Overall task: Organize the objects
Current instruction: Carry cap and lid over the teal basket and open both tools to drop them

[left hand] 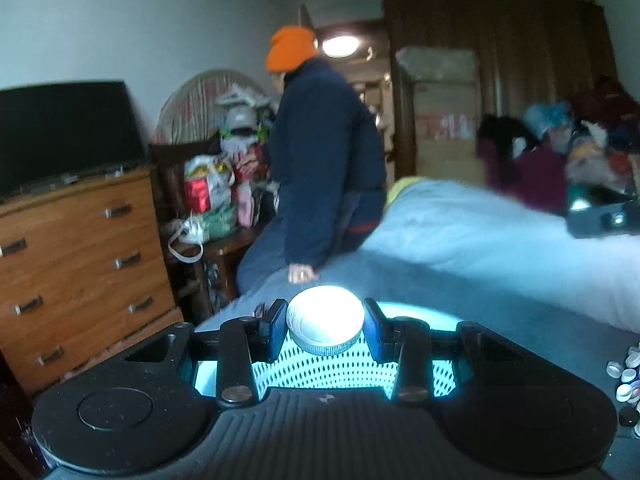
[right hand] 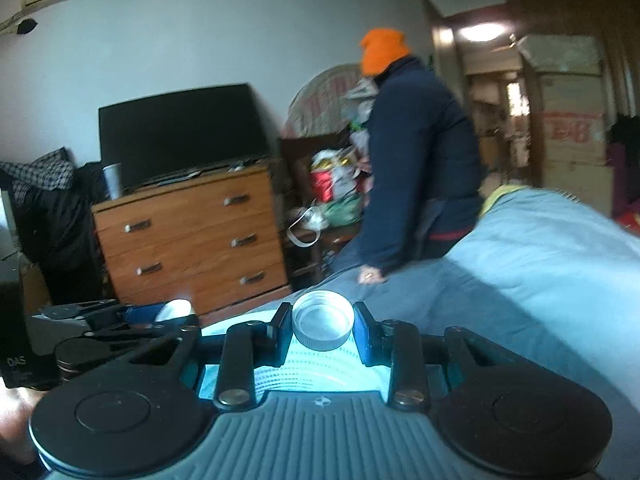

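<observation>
My left gripper [left hand: 325,330] is shut on a white bottle cap [left hand: 325,320] with a ribbed rim, held above a light-blue perforated basket [left hand: 324,372]. My right gripper [right hand: 323,326] is shut on a silver-white bottle cap [right hand: 323,322], its hollow side facing up, over the same kind of light-blue basket [right hand: 316,368]. In the right wrist view the left gripper [right hand: 120,316] shows at the lower left with its white cap [right hand: 174,310]. A heap of loose bottle caps [left hand: 626,376] lies on the bed at the right edge of the left wrist view.
A person in an orange beanie [left hand: 291,49] and dark jacket [right hand: 416,152] sits on the bed edge, one hand [left hand: 302,272] on the grey-blue blanket [left hand: 460,248]. A wooden dresser [right hand: 192,236] carries a TV [right hand: 180,132]. Bags and clothes [left hand: 216,188] clutter the far side.
</observation>
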`<state>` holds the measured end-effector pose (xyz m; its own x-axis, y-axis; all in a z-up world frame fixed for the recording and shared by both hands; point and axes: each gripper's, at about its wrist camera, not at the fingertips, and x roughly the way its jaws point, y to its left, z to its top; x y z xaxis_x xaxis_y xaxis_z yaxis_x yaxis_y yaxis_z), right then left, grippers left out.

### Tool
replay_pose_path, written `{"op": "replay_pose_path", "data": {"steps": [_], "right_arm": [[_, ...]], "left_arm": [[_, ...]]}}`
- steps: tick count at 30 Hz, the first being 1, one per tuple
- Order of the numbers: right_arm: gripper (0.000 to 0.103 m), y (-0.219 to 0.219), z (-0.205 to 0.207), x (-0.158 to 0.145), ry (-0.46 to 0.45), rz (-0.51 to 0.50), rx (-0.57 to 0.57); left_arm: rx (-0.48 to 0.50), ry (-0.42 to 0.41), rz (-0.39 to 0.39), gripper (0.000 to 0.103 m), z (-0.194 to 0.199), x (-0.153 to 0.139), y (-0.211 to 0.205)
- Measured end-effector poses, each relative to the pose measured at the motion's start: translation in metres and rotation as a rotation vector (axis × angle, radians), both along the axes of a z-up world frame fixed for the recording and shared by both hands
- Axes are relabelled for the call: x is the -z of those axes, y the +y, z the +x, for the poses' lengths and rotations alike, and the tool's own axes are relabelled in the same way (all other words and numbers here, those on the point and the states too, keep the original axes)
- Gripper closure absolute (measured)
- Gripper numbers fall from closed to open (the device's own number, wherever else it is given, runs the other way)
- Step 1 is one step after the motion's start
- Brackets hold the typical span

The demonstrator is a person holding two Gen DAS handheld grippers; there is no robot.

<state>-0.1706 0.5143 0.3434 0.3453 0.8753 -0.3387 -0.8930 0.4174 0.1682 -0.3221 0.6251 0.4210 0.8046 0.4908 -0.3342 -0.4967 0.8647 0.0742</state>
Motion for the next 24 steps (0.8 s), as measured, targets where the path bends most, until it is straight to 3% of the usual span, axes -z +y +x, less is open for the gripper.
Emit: {"op": "replay_pose_path", "data": {"steps": [9, 24], "right_arm": [[0.069, 0.058, -0.016, 0.007, -0.004, -0.042, -0.043], [0.069, 0.066, -0.018, 0.024, -0.007, -0.077, -0.051]], "left_arm": [[-0.003, 0.027, -0.051, 0.063, 0.001, 0.018, 0.031], [0.001, 0.030, -0.062, 0.063, 0.012, 0.026, 0.042]]}}
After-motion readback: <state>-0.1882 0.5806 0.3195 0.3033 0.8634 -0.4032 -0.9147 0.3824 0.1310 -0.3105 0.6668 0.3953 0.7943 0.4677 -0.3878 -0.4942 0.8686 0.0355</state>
